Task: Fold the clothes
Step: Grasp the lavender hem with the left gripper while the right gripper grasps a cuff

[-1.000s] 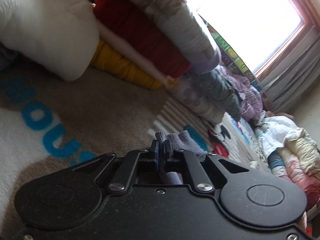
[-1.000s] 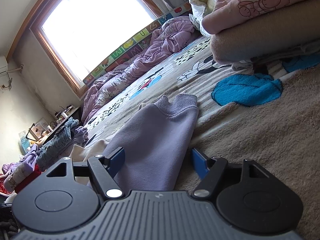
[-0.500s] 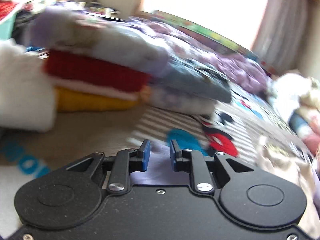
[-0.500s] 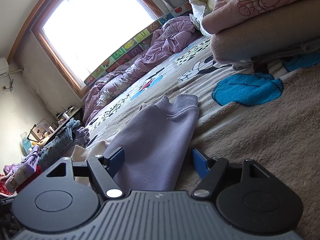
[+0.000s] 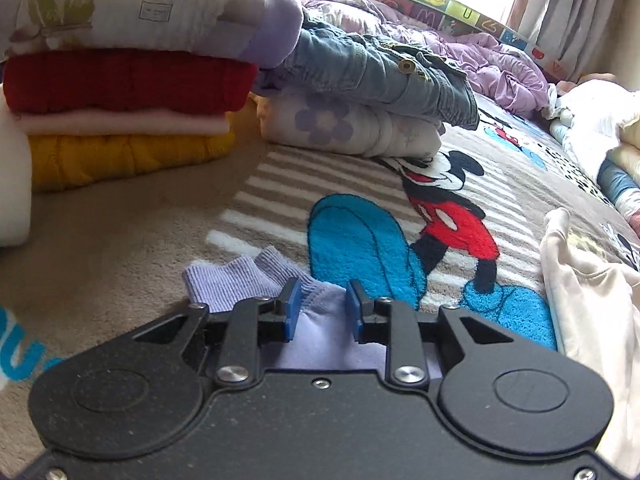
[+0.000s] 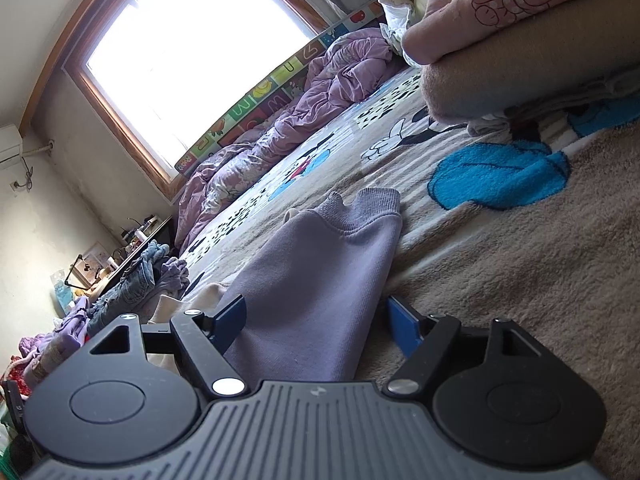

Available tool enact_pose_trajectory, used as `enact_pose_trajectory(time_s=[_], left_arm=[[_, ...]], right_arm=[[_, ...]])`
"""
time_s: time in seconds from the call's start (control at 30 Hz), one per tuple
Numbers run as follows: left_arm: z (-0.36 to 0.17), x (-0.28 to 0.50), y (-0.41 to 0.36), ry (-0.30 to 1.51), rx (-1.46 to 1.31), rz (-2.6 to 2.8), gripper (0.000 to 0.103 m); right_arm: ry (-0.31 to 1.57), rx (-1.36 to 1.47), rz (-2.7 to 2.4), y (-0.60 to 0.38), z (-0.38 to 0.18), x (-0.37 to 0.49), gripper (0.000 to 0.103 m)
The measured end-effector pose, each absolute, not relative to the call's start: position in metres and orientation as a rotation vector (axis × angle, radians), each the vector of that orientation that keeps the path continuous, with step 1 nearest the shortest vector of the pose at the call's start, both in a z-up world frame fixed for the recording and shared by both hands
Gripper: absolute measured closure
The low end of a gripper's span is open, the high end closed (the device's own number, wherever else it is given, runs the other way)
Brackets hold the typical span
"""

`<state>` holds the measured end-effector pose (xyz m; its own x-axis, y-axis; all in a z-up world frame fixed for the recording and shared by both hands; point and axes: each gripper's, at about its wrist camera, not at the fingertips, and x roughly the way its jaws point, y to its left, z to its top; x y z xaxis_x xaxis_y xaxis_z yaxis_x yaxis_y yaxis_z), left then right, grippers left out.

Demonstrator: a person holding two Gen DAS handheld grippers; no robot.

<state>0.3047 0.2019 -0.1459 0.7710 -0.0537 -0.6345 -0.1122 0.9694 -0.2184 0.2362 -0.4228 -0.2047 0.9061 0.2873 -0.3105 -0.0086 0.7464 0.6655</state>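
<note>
A lilac sweatshirt (image 5: 240, 280) lies on the cartoon-print blanket (image 5: 120, 216), ribbed cuff toward the folded piles. My left gripper (image 5: 320, 308) hovers over its cuff end with blue pads apart; the jaws are opening and the cloth lies between them, unpinched. In the right wrist view the same lilac garment (image 6: 320, 272) stretches away from my right gripper (image 6: 316, 320), whose jaws stand wide on either side of the cloth and are still opening, not pressing it.
Folded stacks (image 5: 120, 80) of red, pink, yellow and floral items sit at the left, a denim piece (image 5: 380, 68) beside them. A cream garment (image 5: 592, 300) lies at the right. A purple duvet (image 6: 280, 132) runs along the window; a bundled pile (image 6: 520, 40) at upper right.
My left gripper let go of the lilac cuff, its pads parting, and the view rolled level while it shifted sideways. The right gripper stayed put.
</note>
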Motion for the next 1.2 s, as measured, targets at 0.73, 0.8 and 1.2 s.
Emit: enact_pose_trajectory(time_s=[0.73, 0.8, 1.2], left_arm=[[-0.14, 0.304, 0.153, 0.673, -0.198, 0.074, 0.037], [-0.14, 0.304, 0.151, 0.674, -0.183, 0.076, 0.035], [-0.143, 0.304, 0.14, 0.672, -0.141, 0.092, 0.03]], right_arm=[[0.52, 0.92, 0.14, -0.462, -0.21, 0.293, 0.063], [0.522, 0.926, 0.134, -0.464, -0.212, 0.295, 0.079], [0.286, 0.905, 0.077, -0.492, -0.181, 0.239, 0.098]])
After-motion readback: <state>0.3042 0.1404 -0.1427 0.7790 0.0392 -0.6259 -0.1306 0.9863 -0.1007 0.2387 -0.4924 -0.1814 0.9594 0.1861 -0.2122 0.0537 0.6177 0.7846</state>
